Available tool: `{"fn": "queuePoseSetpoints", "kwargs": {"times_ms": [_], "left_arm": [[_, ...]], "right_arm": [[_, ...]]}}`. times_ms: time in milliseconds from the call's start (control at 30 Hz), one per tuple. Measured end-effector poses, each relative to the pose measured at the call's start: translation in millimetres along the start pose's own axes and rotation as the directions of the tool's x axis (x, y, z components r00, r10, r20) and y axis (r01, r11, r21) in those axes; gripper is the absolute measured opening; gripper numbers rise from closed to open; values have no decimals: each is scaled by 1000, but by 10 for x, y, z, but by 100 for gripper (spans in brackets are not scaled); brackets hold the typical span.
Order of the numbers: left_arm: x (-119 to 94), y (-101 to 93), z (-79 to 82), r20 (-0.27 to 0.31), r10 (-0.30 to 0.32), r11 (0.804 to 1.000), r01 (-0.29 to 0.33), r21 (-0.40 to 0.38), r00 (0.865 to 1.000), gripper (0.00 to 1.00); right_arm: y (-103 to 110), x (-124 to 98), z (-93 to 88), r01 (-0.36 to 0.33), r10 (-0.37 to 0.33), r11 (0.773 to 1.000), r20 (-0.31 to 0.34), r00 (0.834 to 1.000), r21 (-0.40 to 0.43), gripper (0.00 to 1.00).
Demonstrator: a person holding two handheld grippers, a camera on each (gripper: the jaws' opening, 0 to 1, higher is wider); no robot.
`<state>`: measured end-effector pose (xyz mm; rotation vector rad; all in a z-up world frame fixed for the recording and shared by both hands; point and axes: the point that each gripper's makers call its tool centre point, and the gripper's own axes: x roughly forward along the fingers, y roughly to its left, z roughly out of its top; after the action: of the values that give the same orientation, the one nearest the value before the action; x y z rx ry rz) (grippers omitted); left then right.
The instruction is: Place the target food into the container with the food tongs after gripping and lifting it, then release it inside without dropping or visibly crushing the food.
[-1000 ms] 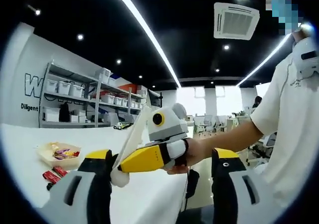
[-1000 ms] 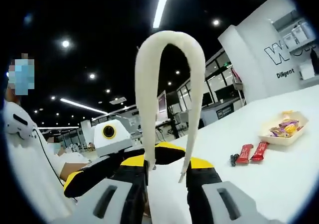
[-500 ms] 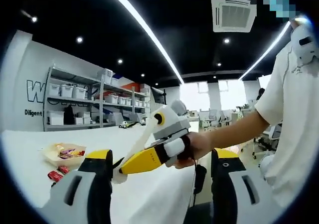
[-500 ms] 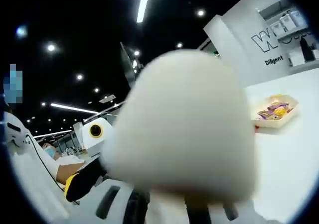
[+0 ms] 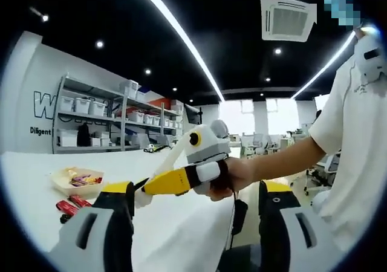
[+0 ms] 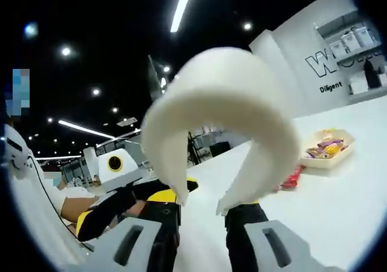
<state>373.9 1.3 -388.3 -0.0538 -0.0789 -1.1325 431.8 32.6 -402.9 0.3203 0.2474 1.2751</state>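
Observation:
White food tongs [image 6: 224, 103] stand between the jaws of my right gripper [image 6: 205, 208], which is shut on their arms; the bent end looms close to the lens and leans right. In the left gripper view the right gripper [image 5: 172, 181] is held by a person's hand above the white table, with the tongs [image 5: 171, 156] in it. My left gripper [image 5: 196, 193] is open, its jaws wide apart with nothing held. A shallow beige tray [image 5: 60, 189] [image 6: 347, 151] holds wrapped snacks. Two red wrapped bars [image 5: 69, 205] [image 6: 293, 176] lie on the table beside it.
The white table [image 5: 181, 236] stretches toward the tray. Shelves with white bins [image 5: 91, 124] stand against the back wall. The person in a white shirt [image 5: 357, 151] stands at the right. The left gripper [image 6: 139, 199] shows at the left of the right gripper view.
The tongs have swung in the right gripper: upright a second ago, then blurred against the lens, now tilted right. In the left gripper view the right gripper lies flatter.

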Motion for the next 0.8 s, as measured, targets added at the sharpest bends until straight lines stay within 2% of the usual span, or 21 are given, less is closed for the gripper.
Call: {"fn": "queuePoseSetpoints", "kwargs": {"times_ms": [233,333,433,533,567,667,800], "left_arm": [[2,-30,40,19,3,1000,-3,3,1000,87],[13,-26,11,7,1,1000,-1,-5,1000,88],[27,-4,-82,-24,-2,1000,2,-24,1000,87],[3,-1,-86,-14,-9,1000,9,-21,1000,82],[0,9,-74,-9,-6,1000,6,-23,1000,83],[3,57,-49,-7,0,999,0,-38,1000,83],[48,74,-47,-21,-7,999,6,-37,1000,82]], "right_arm": [[-17,6,33,-16,12,995,36,999,97,24],[-2,9,11,-18,16,994,21,1000,104,21],[-27,-10,-87,9,-9,1000,-51,999,-19,19],[-93,-45,-196,38,-57,988,-123,991,-151,20],[-114,-66,-273,40,-75,979,-170,983,-201,20],[-137,-83,-367,37,-100,963,-222,970,-268,20],[-93,-71,-371,23,-92,957,-226,970,-289,21]]}}
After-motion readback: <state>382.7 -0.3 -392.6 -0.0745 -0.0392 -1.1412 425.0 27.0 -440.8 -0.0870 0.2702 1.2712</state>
